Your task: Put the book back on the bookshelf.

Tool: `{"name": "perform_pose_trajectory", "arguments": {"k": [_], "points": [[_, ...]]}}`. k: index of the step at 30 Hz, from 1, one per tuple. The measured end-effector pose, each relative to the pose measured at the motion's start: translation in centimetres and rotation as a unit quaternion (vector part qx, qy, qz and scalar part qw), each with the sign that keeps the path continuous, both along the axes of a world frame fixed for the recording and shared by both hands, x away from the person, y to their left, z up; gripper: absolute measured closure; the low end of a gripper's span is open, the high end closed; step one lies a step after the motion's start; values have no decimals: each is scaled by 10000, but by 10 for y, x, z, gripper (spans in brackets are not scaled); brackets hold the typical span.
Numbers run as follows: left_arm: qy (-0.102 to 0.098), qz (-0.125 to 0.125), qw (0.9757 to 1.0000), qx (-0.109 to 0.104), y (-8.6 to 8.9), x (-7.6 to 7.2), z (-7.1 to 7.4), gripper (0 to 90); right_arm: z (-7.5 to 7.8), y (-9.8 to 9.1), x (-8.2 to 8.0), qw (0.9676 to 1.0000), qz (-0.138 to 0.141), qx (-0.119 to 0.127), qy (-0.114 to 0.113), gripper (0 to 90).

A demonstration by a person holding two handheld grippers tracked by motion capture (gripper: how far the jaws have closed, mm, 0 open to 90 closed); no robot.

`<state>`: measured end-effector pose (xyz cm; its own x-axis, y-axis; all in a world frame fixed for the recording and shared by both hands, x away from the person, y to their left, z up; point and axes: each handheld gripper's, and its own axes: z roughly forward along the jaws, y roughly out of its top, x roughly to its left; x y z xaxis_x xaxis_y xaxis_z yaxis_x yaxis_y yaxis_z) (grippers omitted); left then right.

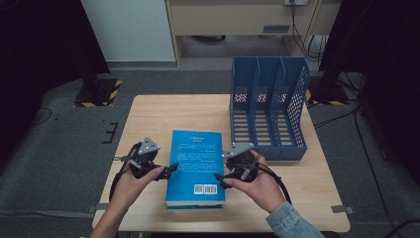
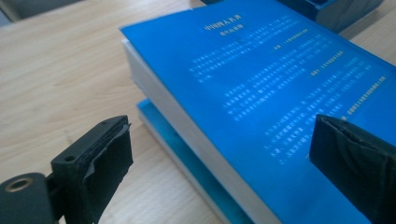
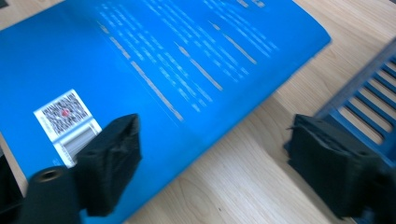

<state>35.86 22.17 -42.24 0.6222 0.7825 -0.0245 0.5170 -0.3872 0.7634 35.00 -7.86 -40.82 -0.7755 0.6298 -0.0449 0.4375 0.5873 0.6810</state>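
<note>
The high view is dim, black from 9 to 11 o'clock and again at 2 o'clock; the table [image 1: 148, 119] is evenly lit, its shadows faint. Both gripper views are brighter. The blue book [image 2: 261, 93] blurs toward 12 o'clock; in the right gripper view motion blur smears its print [image 3: 187, 70] and the jaws

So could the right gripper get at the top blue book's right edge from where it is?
Probably yes: the right gripper hangs open beside the top blue book, with bare table between its jaws and nothing in the way.
</note>
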Motion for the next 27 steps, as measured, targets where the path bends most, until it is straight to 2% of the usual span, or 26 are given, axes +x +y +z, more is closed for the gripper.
{"name": "perform_pose_trajectory", "arguments": {"k": [4,7,8,10,14,17,18,23,25,27], "points": [[6,-9,10000,45,-6,1,-5,53,-3,6,3,9998,116,79,149,97],[46,-39,10000,-46,-11,6,-10,62,-8,8,6,9994,160,187,235,74],[124,-89,9998,-97,-16,10,-13,68,-12,8,8,9987,175,312,354,70],[153,-102,9998,-78,-18,13,-16,68,-13,7,9,9985,204,326,386,64],[288,-78,9989,-350,-20,22,-23,70,-20,15,14,9974,196,457,524,67],[373,-54,9983,-433,-20,25,-25,68,-24,21,15,9977,243,375,518,69],[391,-64,9983,-433,-20,25,-25,69,-26,22,16,9979,215,321,512,68],[462,-189,9979,-403,-20,31,-25,69,-30,22,16,9972,190,411,588,59],[512,-292,9976,-350,-20,35,-24,69,-30,22,17,9973,179,409,579,57],[569,-358,9974,-276,-21,38,-22,69,-30,22,16,9967,98,437,674,57]]}}
